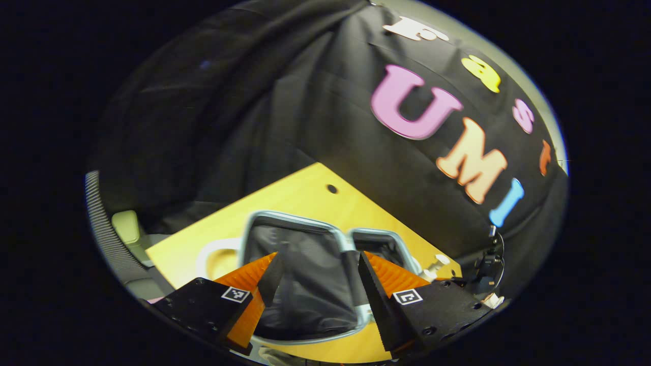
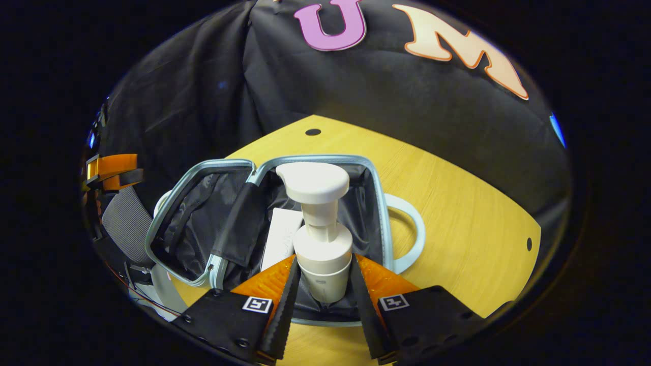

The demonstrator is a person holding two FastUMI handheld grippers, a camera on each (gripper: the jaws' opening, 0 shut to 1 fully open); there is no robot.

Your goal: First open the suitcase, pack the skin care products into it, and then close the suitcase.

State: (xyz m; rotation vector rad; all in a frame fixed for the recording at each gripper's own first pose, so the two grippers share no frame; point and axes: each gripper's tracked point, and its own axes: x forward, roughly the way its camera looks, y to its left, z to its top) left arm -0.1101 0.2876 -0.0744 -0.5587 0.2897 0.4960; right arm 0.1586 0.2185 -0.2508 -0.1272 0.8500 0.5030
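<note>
Right gripper: we are holding the pump bottle in the right gripper, both fingers pressing on its lower body, so the jaws are closed on it.
Why held low: we are gripping below the pump neck, probably because the wide round body gives the pads a firmer seat than the thin neck or the broad head.
Where the bottle is: we are keeping it upright over the open suitcase, above its near right compartment; whether its base is touching the lining we cannot tell.
Already packed: a white box is lying in the same compartment, just beside the bottle on the left.
Suitcase: it is lying opened flat on the yellow table, both halves showing dark lining, a strap running along the hinge side.
Left gripper: we are holding the left gripper with its jaws apart and nothing between them, above the suitcase's dark lining.
In the way: we are judging the box and the strap as the things crowding the spot; the tall pump head may also hinder closing unless the bottle is laid down.
Around: a pale handle is sticking out on the suitcase's right side.
</note>
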